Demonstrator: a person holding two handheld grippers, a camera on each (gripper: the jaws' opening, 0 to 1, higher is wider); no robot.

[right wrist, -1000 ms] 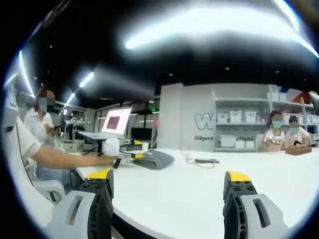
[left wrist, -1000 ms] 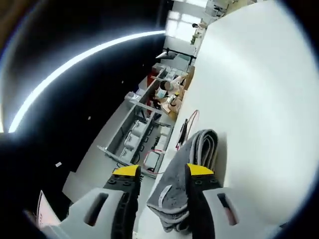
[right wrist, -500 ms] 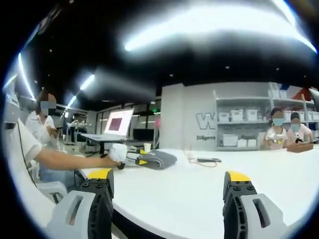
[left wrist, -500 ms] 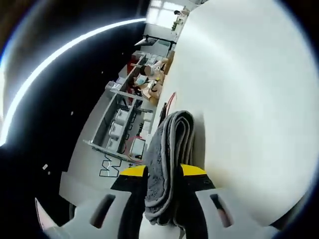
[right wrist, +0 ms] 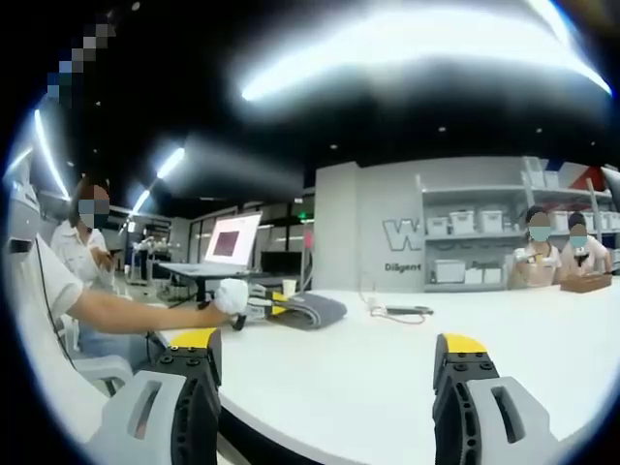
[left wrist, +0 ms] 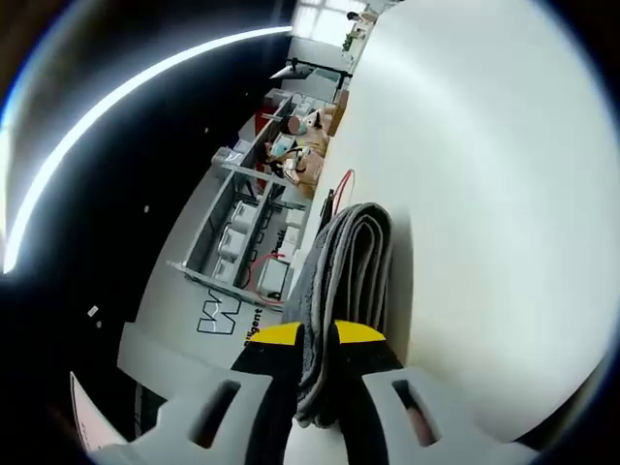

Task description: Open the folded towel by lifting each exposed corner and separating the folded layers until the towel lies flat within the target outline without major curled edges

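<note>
A folded grey towel [left wrist: 351, 262] lies on the white table [left wrist: 494, 194], its layered edge running up from the left gripper [left wrist: 318, 334]. That gripper's yellow-tipped jaws are shut on the towel's near end. In the right gripper view the same towel [right wrist: 312, 310] rests far off on the table [right wrist: 387, 358], with the left gripper [right wrist: 266, 306] at its left end, held by a white-gloved hand [right wrist: 231, 295]. The right gripper [right wrist: 329, 347] hovers over the table's near edge, jaws wide apart and nothing between them.
A red-and-black cable [right wrist: 395, 312] lies on the table right of the towel. A laptop [right wrist: 225, 247] stands behind it. Shelving with white bins [right wrist: 455, 250] lines the back wall. Two seated people [right wrist: 552, 260] are at the far right, another person [right wrist: 82, 242] at the left.
The left gripper's jaws have closed from open onto the towel's near end. The right gripper has stayed open and nearly still.
</note>
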